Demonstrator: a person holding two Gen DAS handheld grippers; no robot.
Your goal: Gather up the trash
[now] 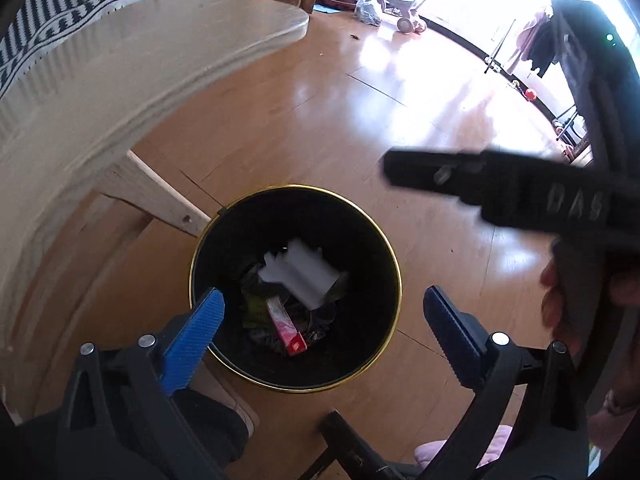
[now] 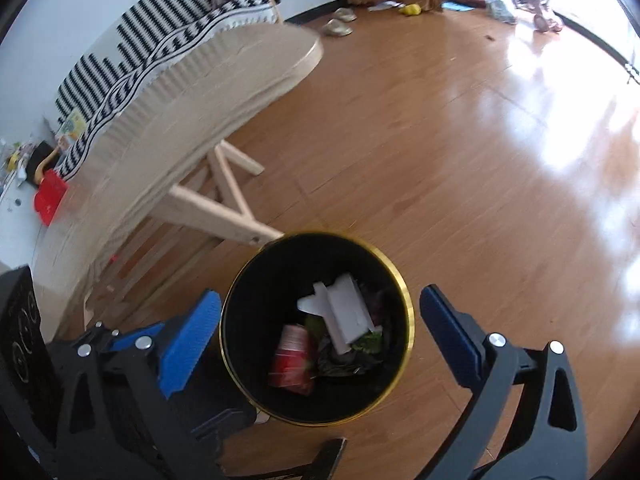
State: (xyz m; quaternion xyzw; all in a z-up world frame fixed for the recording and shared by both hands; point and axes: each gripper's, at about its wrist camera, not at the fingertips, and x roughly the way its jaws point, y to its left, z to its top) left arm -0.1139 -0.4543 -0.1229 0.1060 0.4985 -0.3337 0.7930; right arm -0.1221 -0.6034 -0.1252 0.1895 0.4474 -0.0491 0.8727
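Black inside and trimmed with a gold rim, one round trash bin [image 1: 376, 236] stands on the wooden floor [image 1: 320, 120] just beside the leg of the pale bench [image 1: 120, 80], and both grippers hang above its mouth, pointing steeply down into it. The left gripper [image 1: 324, 312] has its blue pads spread wide with nothing between them; the right gripper [image 2: 320, 316] is likewise released and empty, so neither is carrying anything. The step in hand looks like the drop: the trash already lies in the bin, and a white folded carton [image 2: 344, 312] shows blurred, which suggests it may be just landing. Counted in the bin: one white carton, one red packet [image 2: 291, 356] and a dark crumpled mass with green scraps [image 2: 366, 342] beneath, whose pieces cannot be told apart. The left wrist view also shows the black body of the other gripper crossing the right side, with the fingers [image 1: 554, 300] of a hand on its handle. Two grippers, one bin and one bench are in view. The next move probably calls for lifting both grippers clear of the rim and turning toward whatever trash remains; a cluttered surface with a red object [image 2: 48, 196] beyond the bench's far end may hold some, though that is unclear.
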